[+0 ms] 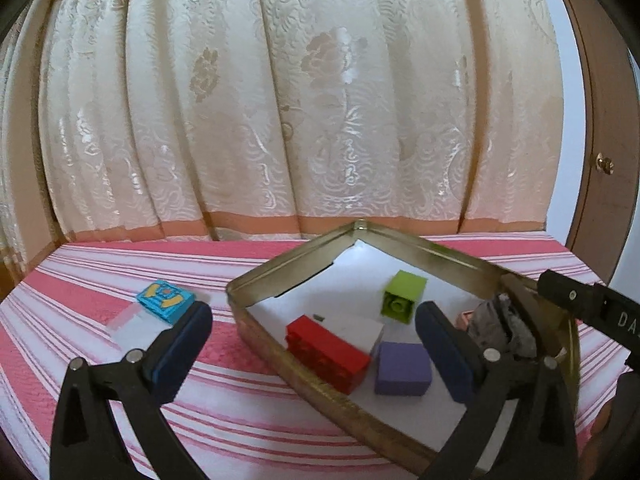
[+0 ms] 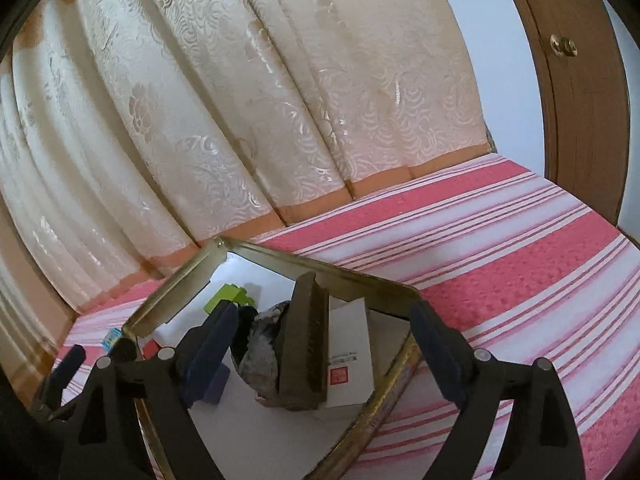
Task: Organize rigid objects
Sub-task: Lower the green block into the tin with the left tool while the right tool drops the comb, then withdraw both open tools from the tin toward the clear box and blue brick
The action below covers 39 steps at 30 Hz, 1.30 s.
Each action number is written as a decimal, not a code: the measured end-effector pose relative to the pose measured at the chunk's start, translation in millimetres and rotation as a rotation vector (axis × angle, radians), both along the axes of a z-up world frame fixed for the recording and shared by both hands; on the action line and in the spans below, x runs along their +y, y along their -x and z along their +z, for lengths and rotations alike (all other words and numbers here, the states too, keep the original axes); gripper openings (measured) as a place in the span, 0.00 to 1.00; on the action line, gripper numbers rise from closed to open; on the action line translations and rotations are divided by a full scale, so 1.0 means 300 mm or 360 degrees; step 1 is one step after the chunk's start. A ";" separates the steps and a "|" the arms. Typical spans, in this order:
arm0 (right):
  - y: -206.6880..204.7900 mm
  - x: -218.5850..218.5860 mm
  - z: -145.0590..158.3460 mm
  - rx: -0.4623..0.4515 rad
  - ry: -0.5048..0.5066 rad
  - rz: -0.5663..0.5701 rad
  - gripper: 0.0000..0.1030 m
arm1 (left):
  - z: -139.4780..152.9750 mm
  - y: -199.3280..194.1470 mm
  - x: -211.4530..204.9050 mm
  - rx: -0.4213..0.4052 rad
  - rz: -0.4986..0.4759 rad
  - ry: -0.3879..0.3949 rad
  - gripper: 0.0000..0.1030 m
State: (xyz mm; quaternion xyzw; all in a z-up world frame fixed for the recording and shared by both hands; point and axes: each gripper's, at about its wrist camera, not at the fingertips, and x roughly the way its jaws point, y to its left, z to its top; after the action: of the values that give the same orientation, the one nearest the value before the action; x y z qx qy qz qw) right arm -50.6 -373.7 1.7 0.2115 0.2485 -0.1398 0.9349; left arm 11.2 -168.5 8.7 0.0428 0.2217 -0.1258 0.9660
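A shallow metal tin tray (image 1: 280,276) lies on the striped cloth. In it are a red brick (image 1: 326,354), a purple block (image 1: 402,368), a green brick (image 1: 402,296) and a grey stone (image 1: 498,326). A blue tile with yellow marks (image 1: 166,300) lies on the cloth left of the tray. My left gripper (image 1: 314,354) is open, straddling the tray's near-left rim, empty. In the right wrist view my right gripper (image 2: 324,354) is open over the tray (image 2: 180,276), around a brown wooden block (image 2: 306,340) standing beside the grey stone (image 2: 264,344). The jaws do not touch the block.
A pink and white striped cloth (image 1: 100,268) covers the surface. A cream curtain (image 1: 280,100) hangs right behind it. A brown wooden door with a knob (image 2: 564,46) stands at the right. A white card (image 2: 350,356) lies in the tray.
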 end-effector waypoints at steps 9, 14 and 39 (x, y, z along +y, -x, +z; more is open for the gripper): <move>0.036 0.010 0.018 -0.0068 0.0166 -0.0136 0.87 | -0.004 0.001 0.052 -0.0014 0.0060 0.0009 1.00; 0.077 0.040 0.046 -0.0180 0.0295 -0.0241 0.87 | 0.001 0.016 0.074 -0.0052 0.0077 -0.0001 1.00; 0.139 0.259 0.067 -0.0245 0.0561 -0.0368 0.87 | -0.003 0.043 0.174 -0.0031 0.0026 0.0014 1.00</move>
State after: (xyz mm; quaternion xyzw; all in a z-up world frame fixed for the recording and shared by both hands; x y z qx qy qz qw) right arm -92.4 -296.0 21.8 0.0820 0.1221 -0.2708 0.9513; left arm -1.7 -116.3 7.8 0.0380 0.2119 -0.1183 0.9694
